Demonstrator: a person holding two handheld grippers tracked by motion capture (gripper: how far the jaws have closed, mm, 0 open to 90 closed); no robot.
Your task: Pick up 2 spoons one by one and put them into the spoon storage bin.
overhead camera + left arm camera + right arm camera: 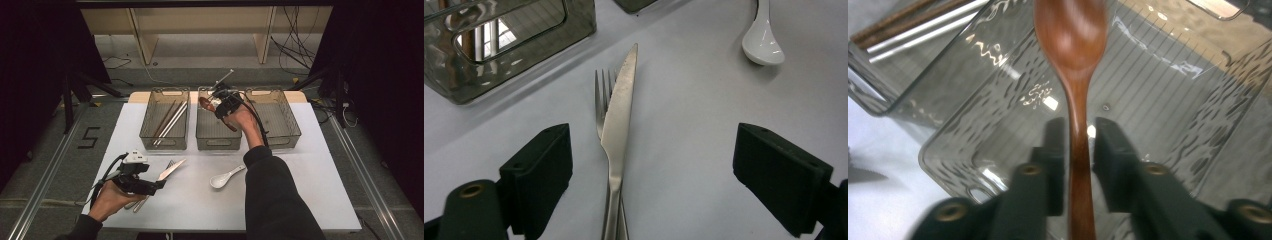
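A black numeral 5 [90, 137] is showing on the floor to the left of the table [310, 200]; no other writing is legible.

At the near left of the table, the left gripper [159, 185] is resting low in the person's left hand [109, 199], its jaws standing wide apart with nothing pressed between them. In the left gripper view, a steel knife [618, 131] is lying lengthwise between those open jaws, touching neither pad, with a fork [602, 100] lying partly beneath it, tines pointing away. To the right of the cutlery, a white ceramic spoon [225, 176] is lying on the bare table surface, well apart from both grippers.

Three translucent grey bins are standing side by side along the far edge of the table. The left bin [165, 142] is holding brown chopsticks [164, 119] and silver chopsticks [172, 124] lying lengthwise. The middle bin [218, 142] is sitting directly below the right gripper [212, 104], which is hanging above it in the right hand [243, 120]. A wooden spoon [1076, 75] is lying between that gripper's jaws, handle running back between the pads and bowl projecting forward over the bin floor. The pads are standing close on either side of the handle; whether they are pressing on it cannot be told. The right bin [280, 140] is standing just beside the middle one; its contents cannot be made out.
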